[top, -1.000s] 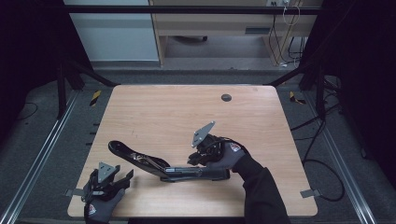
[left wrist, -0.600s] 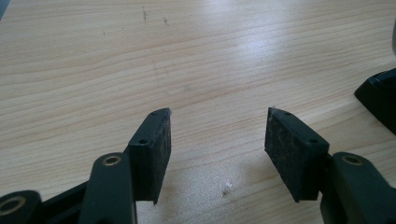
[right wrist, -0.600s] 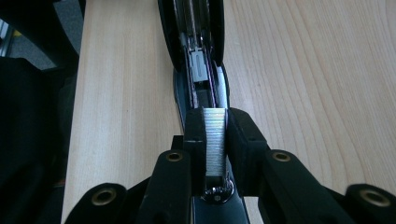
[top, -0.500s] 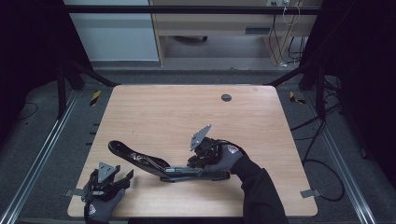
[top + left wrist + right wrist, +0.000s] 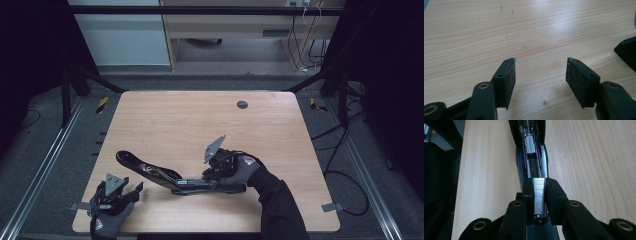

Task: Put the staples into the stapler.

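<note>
A long black stapler (image 5: 150, 172) lies opened out flat on the wooden table (image 5: 200, 120), near its front edge. My right gripper (image 5: 209, 179) hangs over the stapler's right end, shut on a silvery strip of staples (image 5: 539, 195). In the right gripper view the strip stands upright between the pads, just above the stapler's open metal channel (image 5: 532, 157). My left gripper (image 5: 131, 191) rests at the front left corner, open, with bare wood between its pads (image 5: 505, 80). One black end of the stapler (image 5: 627, 51) shows at the right edge of the left gripper view.
A small dark round grommet (image 5: 242, 104) sits in the table's far right part. Metal rails (image 5: 45, 165) run along both sides of the table, with cables (image 5: 345, 150) on the floor to the right. A cabinet (image 5: 230, 30) stands behind.
My right gripper has sunk slightly toward the stapler with the staple strip in it. The left gripper has stayed where it was.
</note>
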The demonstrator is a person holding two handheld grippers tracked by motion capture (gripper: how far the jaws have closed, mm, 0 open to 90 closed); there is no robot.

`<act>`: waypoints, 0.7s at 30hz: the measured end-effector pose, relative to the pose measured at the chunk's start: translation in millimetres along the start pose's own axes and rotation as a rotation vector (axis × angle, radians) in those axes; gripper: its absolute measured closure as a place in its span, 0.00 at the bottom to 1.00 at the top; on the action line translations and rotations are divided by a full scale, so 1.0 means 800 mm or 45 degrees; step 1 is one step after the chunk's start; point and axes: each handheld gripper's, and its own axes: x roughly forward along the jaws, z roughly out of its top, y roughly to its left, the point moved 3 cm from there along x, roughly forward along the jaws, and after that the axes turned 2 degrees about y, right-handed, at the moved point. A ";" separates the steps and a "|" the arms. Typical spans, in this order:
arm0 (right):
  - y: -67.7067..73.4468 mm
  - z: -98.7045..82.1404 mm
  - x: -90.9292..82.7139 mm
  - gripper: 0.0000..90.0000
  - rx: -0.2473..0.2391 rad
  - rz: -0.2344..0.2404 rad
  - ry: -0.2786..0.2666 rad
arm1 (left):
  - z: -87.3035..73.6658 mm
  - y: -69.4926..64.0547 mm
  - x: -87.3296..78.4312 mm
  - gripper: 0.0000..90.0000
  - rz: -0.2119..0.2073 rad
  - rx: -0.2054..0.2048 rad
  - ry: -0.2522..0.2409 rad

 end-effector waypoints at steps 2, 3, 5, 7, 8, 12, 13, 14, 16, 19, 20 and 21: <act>0.000 -0.001 0.000 0.87 0.007 0.001 0.007 | 0.000 0.000 0.000 0.45 -0.002 0.001 0.002; 0.000 -0.001 0.001 0.87 0.005 0.000 0.009 | 0.000 0.000 0.000 0.45 -0.003 0.000 0.001; 0.000 -0.001 0.002 0.87 0.004 0.001 0.007 | 0.000 0.000 0.000 0.45 -0.002 0.000 0.001; -0.001 -0.001 0.002 0.87 -0.004 0.003 0.006 | 0.000 0.000 0.000 0.45 -0.002 0.000 0.002; 0.000 -0.001 0.002 0.87 -0.002 0.003 0.007 | 0.000 0.000 0.000 0.45 -0.002 0.000 0.002; 0.000 -0.002 0.004 0.87 -0.009 0.007 0.019 | 0.000 0.000 0.000 0.45 -0.002 0.001 0.001; -0.001 -0.002 0.004 0.87 -0.014 0.007 0.020 | 0.000 0.000 0.000 0.45 -0.002 0.001 0.001; -0.001 -0.002 0.005 0.87 -0.014 0.011 0.020 | 0.000 0.000 0.000 0.45 -0.001 0.001 0.001; 0.000 -0.002 0.005 0.87 -0.010 0.012 0.024 | 0.000 0.000 0.000 0.45 -0.001 0.001 0.001; 0.000 -0.003 0.006 0.87 -0.016 0.017 0.027 | 0.000 0.000 0.000 0.45 -0.002 0.001 0.001; 0.000 -0.003 0.006 0.87 -0.019 0.016 0.033 | 0.000 0.000 0.000 0.45 -0.002 0.001 0.001; 0.000 -0.003 0.006 0.87 -0.020 0.016 0.032 | 0.000 0.000 0.001 0.45 -0.002 0.001 0.001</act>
